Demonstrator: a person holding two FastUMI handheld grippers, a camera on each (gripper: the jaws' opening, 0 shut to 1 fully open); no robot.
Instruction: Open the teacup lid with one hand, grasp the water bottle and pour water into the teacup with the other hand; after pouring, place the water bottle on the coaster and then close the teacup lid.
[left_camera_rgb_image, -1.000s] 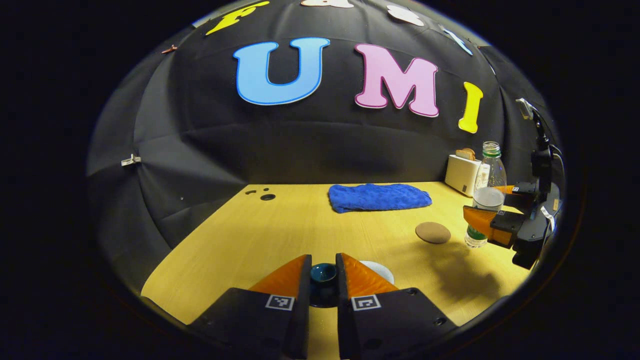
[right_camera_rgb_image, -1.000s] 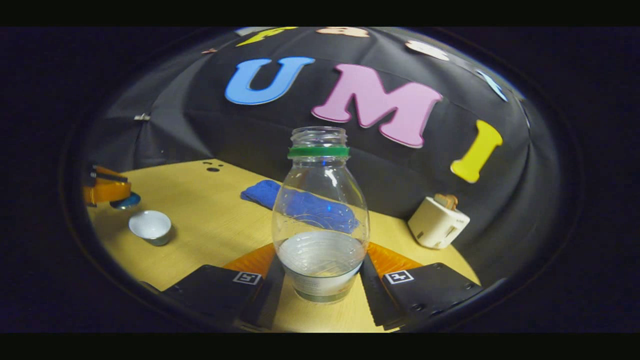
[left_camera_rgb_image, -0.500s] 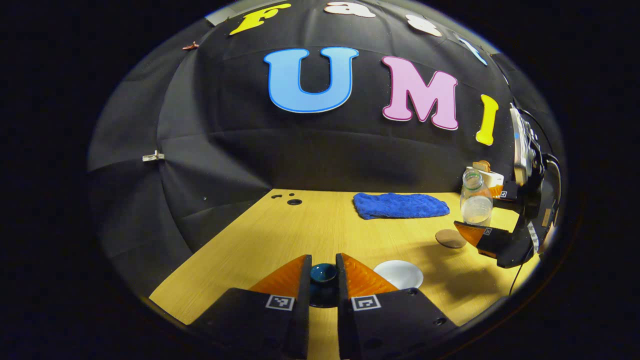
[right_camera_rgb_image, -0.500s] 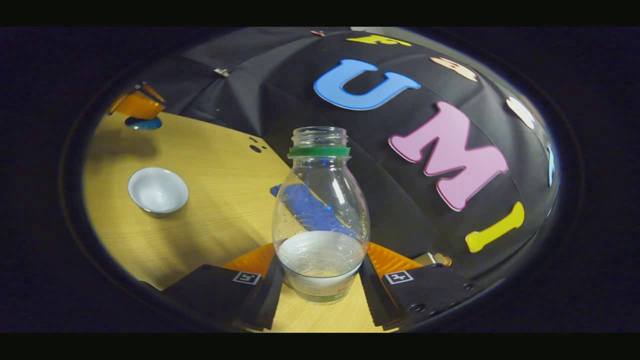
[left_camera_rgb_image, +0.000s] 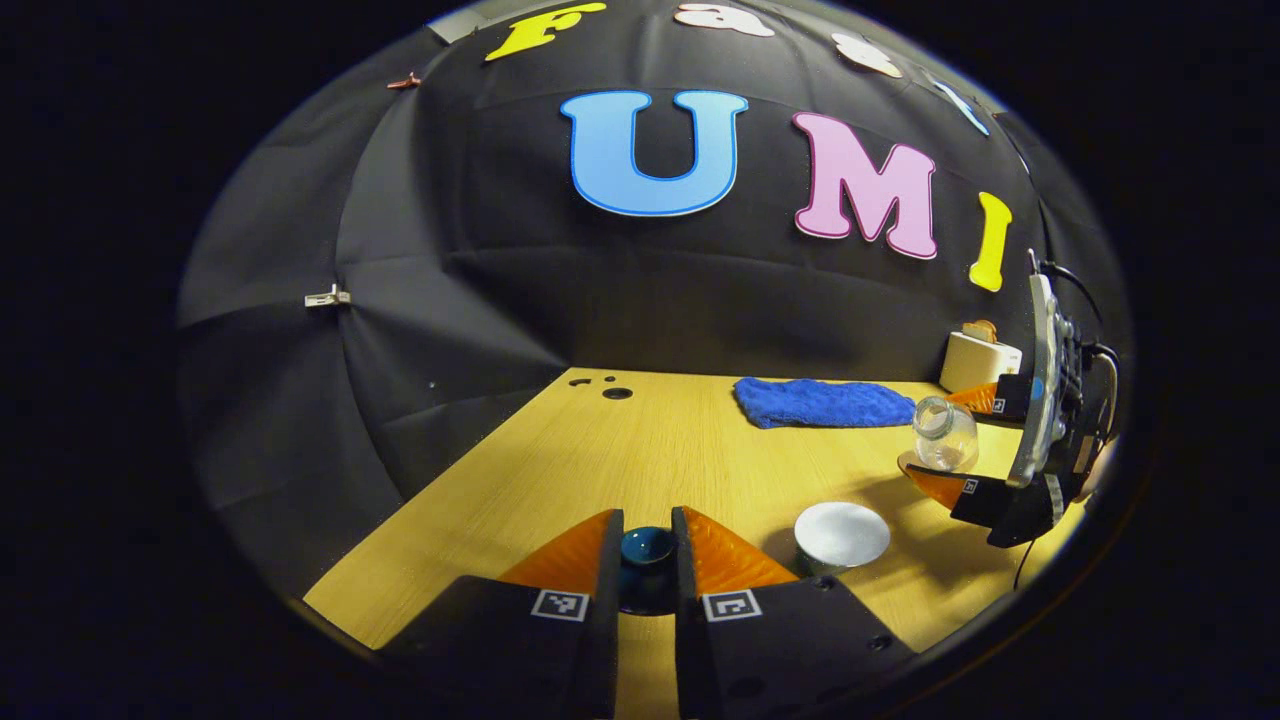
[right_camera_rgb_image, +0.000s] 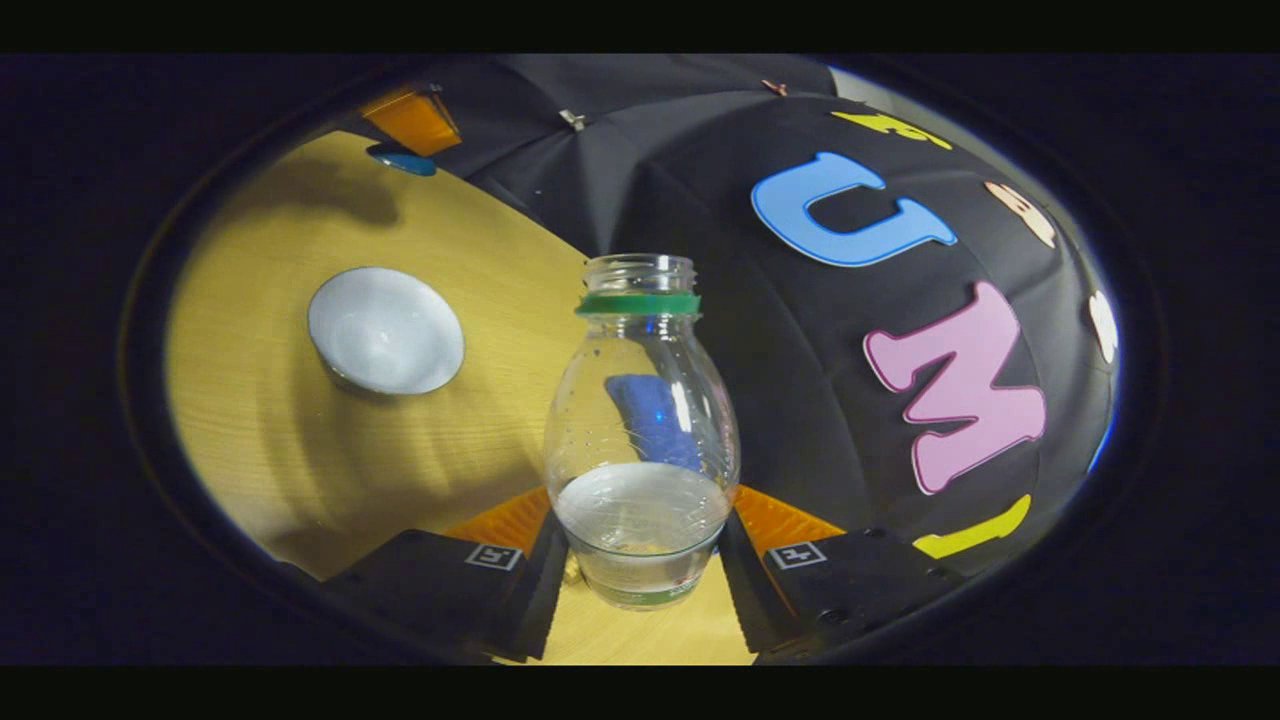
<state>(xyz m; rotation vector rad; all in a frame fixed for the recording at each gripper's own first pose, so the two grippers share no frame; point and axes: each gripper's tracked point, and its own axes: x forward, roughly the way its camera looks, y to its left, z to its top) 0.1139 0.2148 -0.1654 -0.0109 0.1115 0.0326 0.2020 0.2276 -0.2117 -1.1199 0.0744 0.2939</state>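
Above the bench (left_camera_rgb_image: 640, 440), the right claw (right_camera_rgb_image: 640, 535) grips the tilted bottle (right_camera_rgb_image: 640, 440) near the open cup (right_camera_rgb_image: 385, 330), the left claw (left_camera_rgb_image: 646, 555) pinches the lid (left_camera_rgb_image: 646, 545); overshooting could spill water.

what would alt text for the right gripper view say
The right gripper grips a clear, uncapped water bottle, partly full, tipped toward an open white teacup on the wooden table. Beyond the cup, the left gripper holds the blue lid.
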